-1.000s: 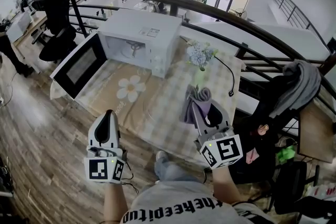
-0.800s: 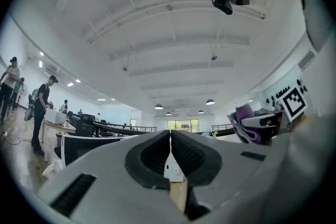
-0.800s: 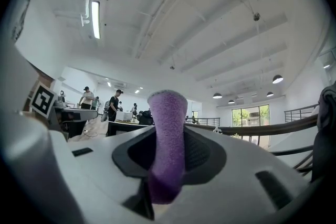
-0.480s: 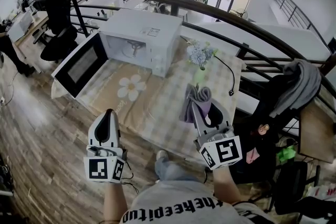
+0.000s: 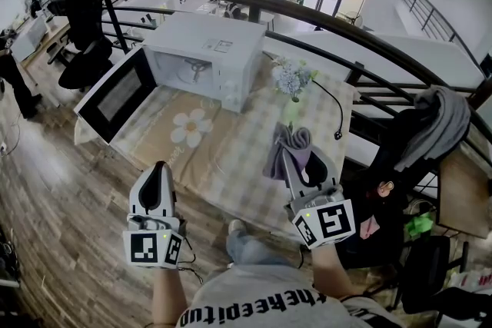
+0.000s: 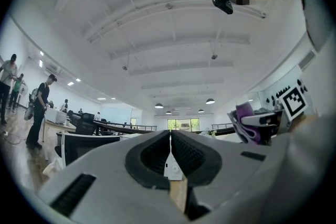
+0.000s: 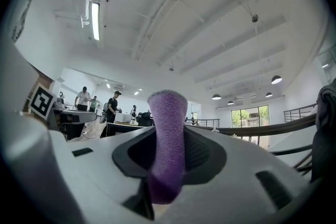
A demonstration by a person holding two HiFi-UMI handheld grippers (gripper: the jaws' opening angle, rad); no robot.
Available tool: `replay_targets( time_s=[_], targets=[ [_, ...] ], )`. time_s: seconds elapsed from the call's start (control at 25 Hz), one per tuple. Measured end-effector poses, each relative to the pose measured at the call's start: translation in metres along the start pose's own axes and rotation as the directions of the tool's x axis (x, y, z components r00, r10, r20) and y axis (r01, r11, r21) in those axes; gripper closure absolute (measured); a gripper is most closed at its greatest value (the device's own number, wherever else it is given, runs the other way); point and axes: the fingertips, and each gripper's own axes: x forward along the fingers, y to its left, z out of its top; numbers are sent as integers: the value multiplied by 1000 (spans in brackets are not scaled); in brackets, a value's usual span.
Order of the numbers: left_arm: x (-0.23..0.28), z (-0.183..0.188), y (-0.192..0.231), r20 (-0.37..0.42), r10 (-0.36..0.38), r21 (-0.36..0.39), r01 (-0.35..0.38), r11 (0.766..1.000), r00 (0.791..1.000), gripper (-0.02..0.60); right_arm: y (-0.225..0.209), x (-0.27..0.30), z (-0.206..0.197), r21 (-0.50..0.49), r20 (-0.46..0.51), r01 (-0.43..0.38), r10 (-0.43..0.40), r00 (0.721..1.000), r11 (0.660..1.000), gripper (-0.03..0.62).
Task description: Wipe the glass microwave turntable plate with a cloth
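Observation:
A white microwave (image 5: pixel 207 57) stands at the far side of the table with its door (image 5: pixel 115 96) swung open to the left. Inside it the glass turntable plate (image 5: pixel 192 73) lies flat. My right gripper (image 5: pixel 288 154) is over the table's right part, shut on a purple cloth (image 5: pixel 288 144) that hangs bunched from its jaws; the purple cloth (image 7: pixel 167 144) fills the gap between the jaws in the right gripper view. My left gripper (image 5: pixel 157 171) hovers near the table's front edge, shut and empty, its fingertips (image 6: pixel 170 140) pressed together.
The table carries a checked cloth with a daisy print (image 5: pixel 192 127). A small vase of flowers (image 5: pixel 294 84) and a black cable (image 5: pixel 336 115) sit right of the microwave. A dark railing (image 5: pixel 323 23) curves behind the table. Clothes hang on a chair (image 5: pixel 438 127) at the right.

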Motion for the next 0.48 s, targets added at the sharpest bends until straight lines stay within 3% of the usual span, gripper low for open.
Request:
replay_targets(
  time_s=[0.48],
  targets=[
    [3,-4,-5,-10,-1,-2,1,1000,1000,571,-2,-1,-3,8,-1,-9,9,1000,1000,484]
  ],
)
